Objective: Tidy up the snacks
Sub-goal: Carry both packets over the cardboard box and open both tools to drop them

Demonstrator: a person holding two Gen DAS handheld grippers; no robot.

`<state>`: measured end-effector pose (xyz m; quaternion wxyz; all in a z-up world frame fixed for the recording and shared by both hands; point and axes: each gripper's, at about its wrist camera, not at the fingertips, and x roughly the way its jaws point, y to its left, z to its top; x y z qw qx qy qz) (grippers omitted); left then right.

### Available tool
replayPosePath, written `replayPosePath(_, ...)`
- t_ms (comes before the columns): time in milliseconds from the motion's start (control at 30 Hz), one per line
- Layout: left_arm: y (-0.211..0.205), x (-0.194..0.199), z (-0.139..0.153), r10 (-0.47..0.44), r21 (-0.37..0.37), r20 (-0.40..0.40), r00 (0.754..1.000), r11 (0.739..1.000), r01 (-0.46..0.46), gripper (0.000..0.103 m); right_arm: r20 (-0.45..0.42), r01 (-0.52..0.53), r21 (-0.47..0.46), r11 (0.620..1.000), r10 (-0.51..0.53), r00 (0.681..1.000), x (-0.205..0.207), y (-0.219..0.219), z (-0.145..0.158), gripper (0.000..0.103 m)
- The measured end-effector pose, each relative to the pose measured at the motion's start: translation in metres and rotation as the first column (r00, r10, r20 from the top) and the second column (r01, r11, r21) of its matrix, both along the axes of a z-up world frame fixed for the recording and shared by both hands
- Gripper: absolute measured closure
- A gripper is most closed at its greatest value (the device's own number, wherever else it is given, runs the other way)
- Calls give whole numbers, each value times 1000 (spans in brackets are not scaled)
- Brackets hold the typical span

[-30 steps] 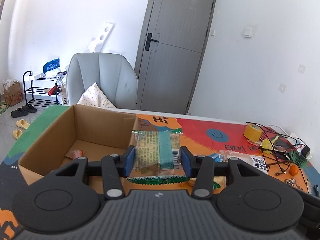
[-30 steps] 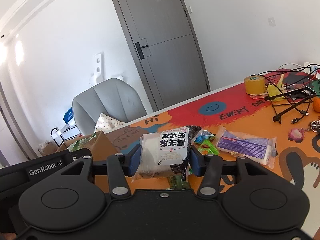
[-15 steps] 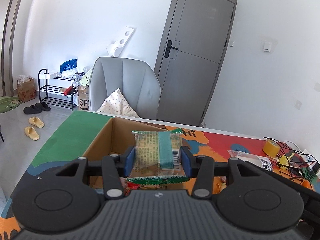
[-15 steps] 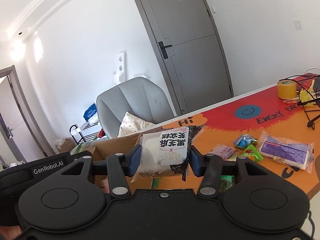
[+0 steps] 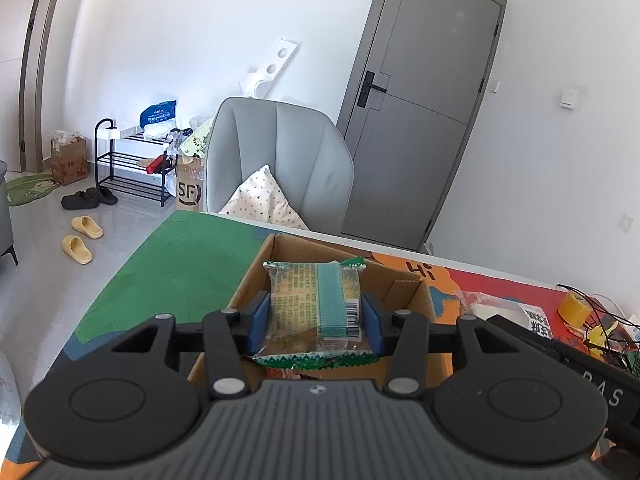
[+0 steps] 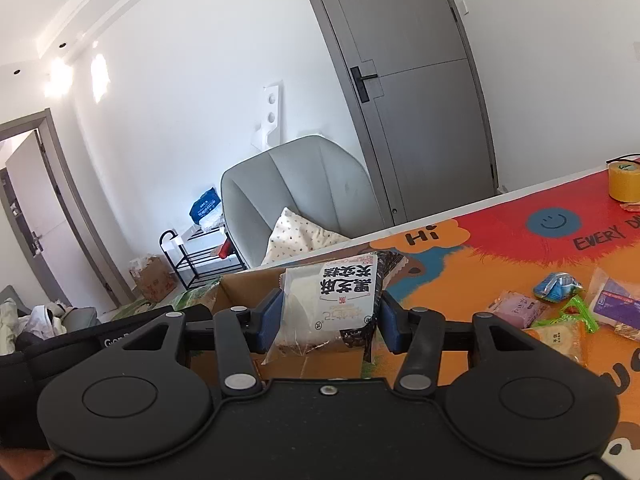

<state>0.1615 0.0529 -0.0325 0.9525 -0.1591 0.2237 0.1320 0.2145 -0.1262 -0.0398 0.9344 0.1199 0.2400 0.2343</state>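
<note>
The left tool (image 5: 316, 322) grips a green-edged snack packet (image 5: 316, 310) between its blue pads, holding it over the open cardboard box (image 5: 256, 276) on the counter (image 5: 192, 256). The right tool (image 6: 326, 320) clamps a white snack packet with black lettering (image 6: 332, 304) just above the same box (image 6: 248, 284). More wrapped snacks, a pink packet (image 6: 518, 308) and a blue one (image 6: 558, 285) among them, lie loose on the bright printed counter (image 6: 500, 248) to the right. A yellow tape roll (image 6: 624, 182) stands farther back. Beyond the counter, a grey armchair (image 5: 280, 160) holds a spotted cushion (image 5: 266, 200) near a grey door (image 5: 424, 120).
</note>
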Motion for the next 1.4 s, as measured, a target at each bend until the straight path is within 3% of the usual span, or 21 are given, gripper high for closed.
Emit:
replayPosePath(133,6,2,-1,-14,-14,17,1000,1000,15,51,-9,-10,1,1000,10,1000,6,9,-1,53)
replayPosePath(267,15,-6,4,21,-29,42,999,999,-20,35,-21,-23,8,1000,23,1000,12,18,0,53)
replayPosePath(467,31,-15,11,53,-36,62,997,998,-51,32,-19,-49,24,999,49,999,17,33,4,53)
replayPosePath(533,35,-17,11,67,-35,62,996,997,-65,30,-12,-70,49,996,71,997,18,38,5,47)
replayPosePath(600,38,-20,10,77,-39,62,995,996,-75,27,-19,-71,60,996,72,997,20,40,5,28)
replayPosePath(633,40,-20,10,83,-41,58,995,996,-80,26,-28,-53,53,997,54,998,21,40,5,25)
replayPosePath(967,30,-20,8,91,-11,22,996,996,-91,8,-67,7,25,1000,-5,998,11,14,3,24)
replayPosePath(1167,16,-18,9,66,4,2,998,998,-66,7,-88,24,9,1000,-23,996,4,-3,2,24)
replayPosePath(1400,-8,-17,7,27,8,-16,1000,1000,-27,4,-95,67,15,998,-66,993,-8,-34,2,9)
